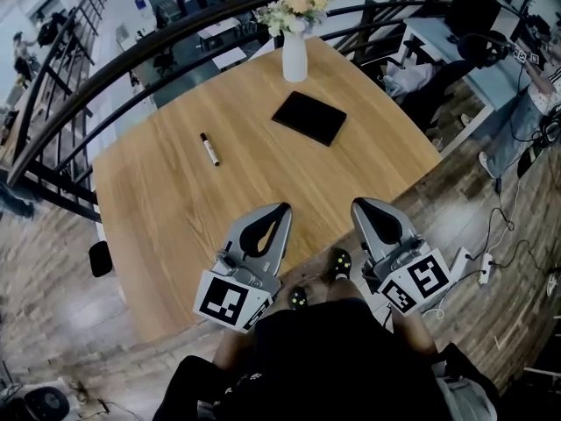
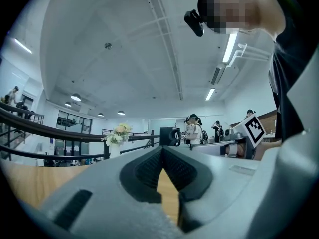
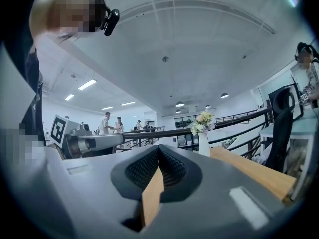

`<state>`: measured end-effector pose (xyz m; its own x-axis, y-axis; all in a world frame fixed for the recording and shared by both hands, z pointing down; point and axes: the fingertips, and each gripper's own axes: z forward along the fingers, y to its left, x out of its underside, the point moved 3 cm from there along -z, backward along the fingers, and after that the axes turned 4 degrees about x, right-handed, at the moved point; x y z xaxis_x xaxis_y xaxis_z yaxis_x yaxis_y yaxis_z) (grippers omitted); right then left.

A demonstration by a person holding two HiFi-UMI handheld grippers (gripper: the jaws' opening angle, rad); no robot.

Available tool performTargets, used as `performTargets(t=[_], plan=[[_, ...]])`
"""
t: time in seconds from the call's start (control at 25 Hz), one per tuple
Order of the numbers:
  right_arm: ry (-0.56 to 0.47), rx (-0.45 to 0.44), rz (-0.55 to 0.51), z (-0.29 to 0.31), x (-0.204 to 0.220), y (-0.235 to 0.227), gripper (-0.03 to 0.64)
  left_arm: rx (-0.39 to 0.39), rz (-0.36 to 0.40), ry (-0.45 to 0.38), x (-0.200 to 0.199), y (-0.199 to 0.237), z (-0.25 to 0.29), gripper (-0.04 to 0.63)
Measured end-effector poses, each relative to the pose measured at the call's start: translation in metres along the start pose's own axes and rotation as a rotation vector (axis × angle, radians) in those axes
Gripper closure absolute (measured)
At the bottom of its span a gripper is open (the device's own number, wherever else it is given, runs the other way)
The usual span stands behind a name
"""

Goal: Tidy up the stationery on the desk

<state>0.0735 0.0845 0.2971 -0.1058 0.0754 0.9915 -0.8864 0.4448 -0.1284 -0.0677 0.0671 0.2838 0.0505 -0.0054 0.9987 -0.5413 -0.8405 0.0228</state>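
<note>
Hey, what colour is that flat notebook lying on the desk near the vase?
The notebook is plain black; the head view shows it best.

The marker (image 1: pixel 209 149) is too small to read any label; the person (image 1: pixel 333 362) is cut off at six o'clock.

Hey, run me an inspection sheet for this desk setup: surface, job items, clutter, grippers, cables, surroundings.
Surface: wooden table, mostly bare.
Job's things: marker lying left of centre; black notebook lying flat, closed, towards the far side. The two lie apart.
Clutter: white vase of flowers, upright near the far edge.
Grippers: left gripper and right gripper both shut and empty, at the table's near edge.
Cables: white power strip with cords on the floor at the right; nothing seen on the table.
Surroundings: black railing behind the table; office desks and people beyond.
</note>
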Motion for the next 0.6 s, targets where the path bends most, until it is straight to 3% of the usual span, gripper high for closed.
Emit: performTargets(t=[0.6], plan=[[0.016, -0.158, -0.013, 0.077, -0.017, -0.08, 0.608, -0.197, 0.002, 0.011, 0.004, 0.048, 0.062, 0.612]])
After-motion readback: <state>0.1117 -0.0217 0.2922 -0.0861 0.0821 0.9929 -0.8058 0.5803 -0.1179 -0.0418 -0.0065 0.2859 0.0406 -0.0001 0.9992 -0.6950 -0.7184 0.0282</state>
